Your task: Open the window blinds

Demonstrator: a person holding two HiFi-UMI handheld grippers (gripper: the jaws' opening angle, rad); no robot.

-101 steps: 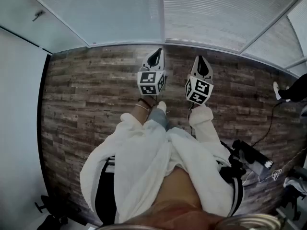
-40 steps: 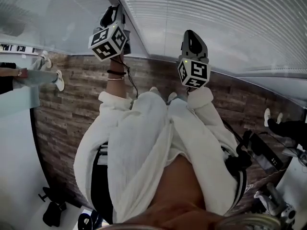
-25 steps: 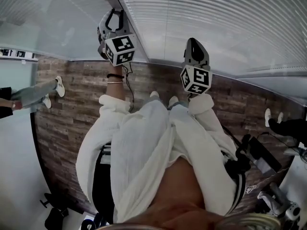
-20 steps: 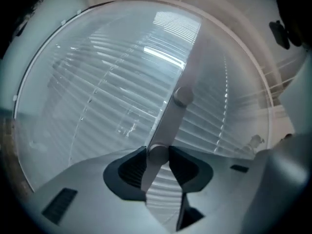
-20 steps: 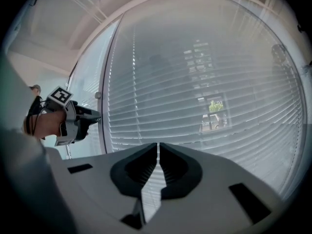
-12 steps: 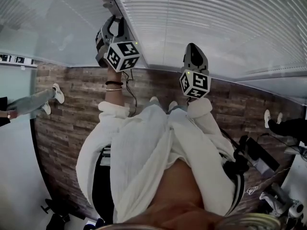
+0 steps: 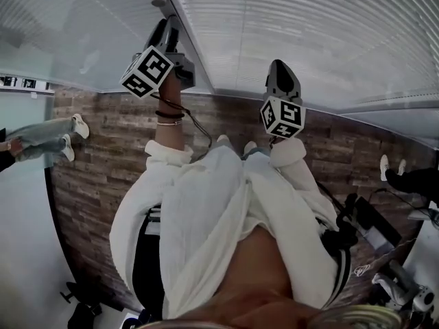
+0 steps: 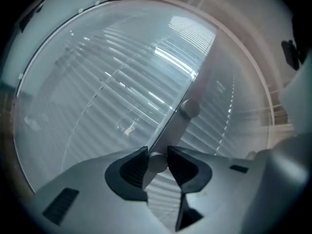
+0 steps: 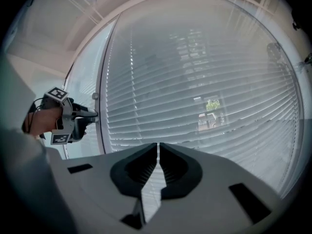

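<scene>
White slatted blinds (image 7: 309, 26) hang over the window ahead, with a second panel to the left of the upright frame post (image 7: 180, 29). My left gripper (image 7: 169, 31) is raised at that post. In the left gripper view its jaws (image 8: 157, 161) are shut on the rounded end of a pale wand (image 8: 168, 135) that runs up along the post. My right gripper (image 7: 280, 70) is held lower and points at the right panel. In its own view the right gripper (image 9: 158, 145) is shut with nothing between its fingers, the slats (image 9: 195, 96) lie beyond it, and the left gripper (image 9: 90, 114) shows at the post.
Below is a wood-pattern floor (image 7: 103, 142). Another person's legs (image 7: 41, 139) are at the left and a shoe (image 7: 394, 173) at the right. Dark equipment and cables (image 7: 363, 225) lie on the floor to my right. A white wall (image 7: 20, 238) borders the left.
My left gripper has rolled on the wand: its marker cube has swung from the right side over to the left. The right gripper has stayed in place.
</scene>
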